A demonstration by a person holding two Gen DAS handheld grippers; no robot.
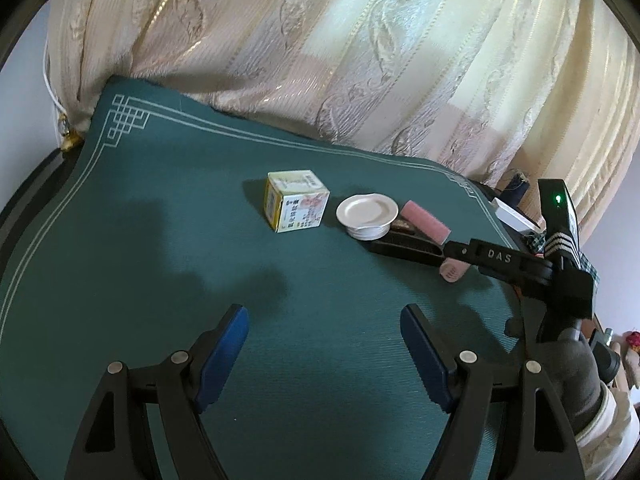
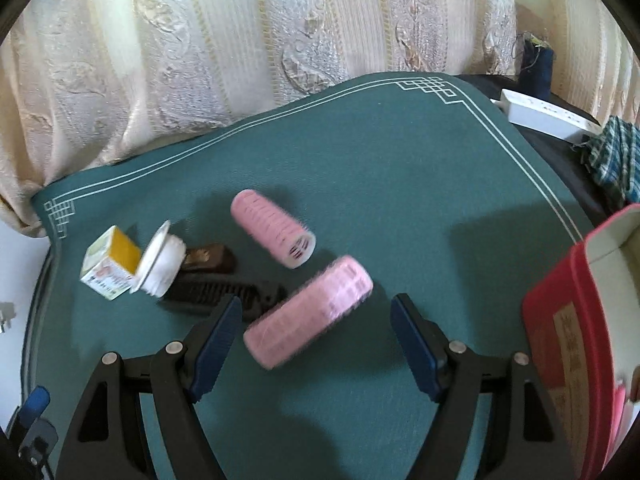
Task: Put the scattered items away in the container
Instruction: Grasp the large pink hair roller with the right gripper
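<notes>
Two pink hair rollers lie on the green mat (image 2: 400, 168): one blurred roller (image 2: 308, 312) sits between my open right gripper's (image 2: 316, 340) fingers, the other roller (image 2: 274, 232) lies just beyond. A small yellow-and-white box (image 2: 110, 264), a white lid (image 2: 160, 264), a brown clip (image 2: 210, 260) and a black comb (image 2: 228, 294) lie to the left. The red container (image 2: 576, 320) stands at the right edge. In the left wrist view my left gripper (image 1: 324, 348) is open and empty over bare mat, short of the box (image 1: 296, 206), the lid (image 1: 367, 214) and a roller (image 1: 426, 222). The right gripper (image 1: 404, 250) reaches in from the right.
A patterned curtain (image 2: 280, 40) hangs behind the table. A white power strip (image 2: 548, 114), a checked cloth (image 2: 616, 156) and a dark thread spool (image 2: 540, 64) lie off the mat at the far right.
</notes>
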